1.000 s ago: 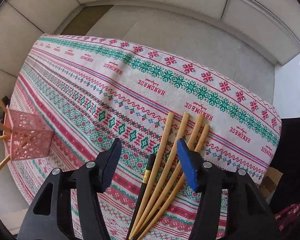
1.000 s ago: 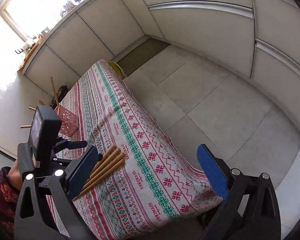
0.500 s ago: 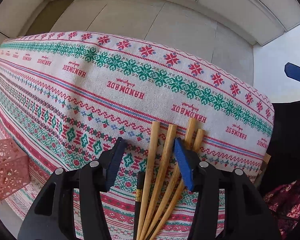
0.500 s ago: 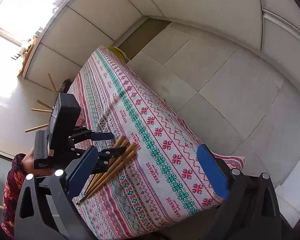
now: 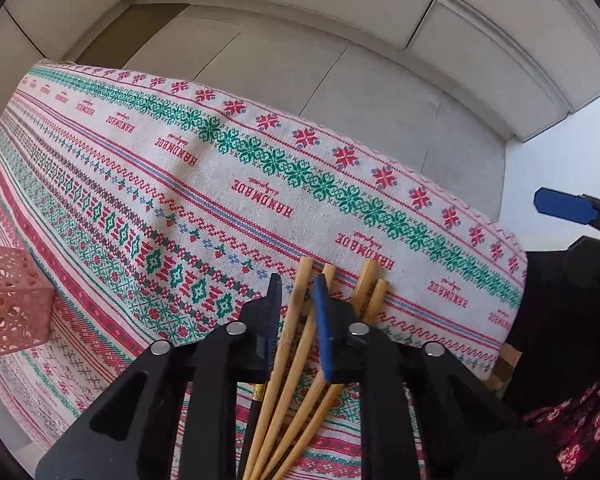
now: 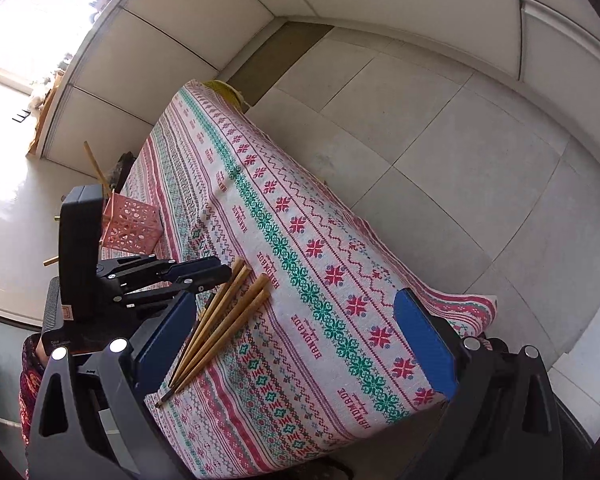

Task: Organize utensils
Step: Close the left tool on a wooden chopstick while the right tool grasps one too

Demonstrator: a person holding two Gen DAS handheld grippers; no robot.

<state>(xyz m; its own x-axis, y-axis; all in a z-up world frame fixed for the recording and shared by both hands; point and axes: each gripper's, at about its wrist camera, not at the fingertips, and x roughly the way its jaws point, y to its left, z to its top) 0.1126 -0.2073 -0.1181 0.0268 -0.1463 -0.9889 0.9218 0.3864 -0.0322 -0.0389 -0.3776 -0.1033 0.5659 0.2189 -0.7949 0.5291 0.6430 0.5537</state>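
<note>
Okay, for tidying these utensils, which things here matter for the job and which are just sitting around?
Part of the job:
- wooden chopsticks, the left gripper closing on one
- dark chopstick lying beside them
- pink holder, some sticks already in it
- right gripper, open

Just there:
- patterned tablecloth
- tiled floor
- yellow thing behind the table

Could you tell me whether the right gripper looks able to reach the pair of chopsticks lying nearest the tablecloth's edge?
Probably yes. The right gripper stands wide open above the tablecloth; that pair lies bare on its side, while the left gripper is closing on another chopstick.
</note>
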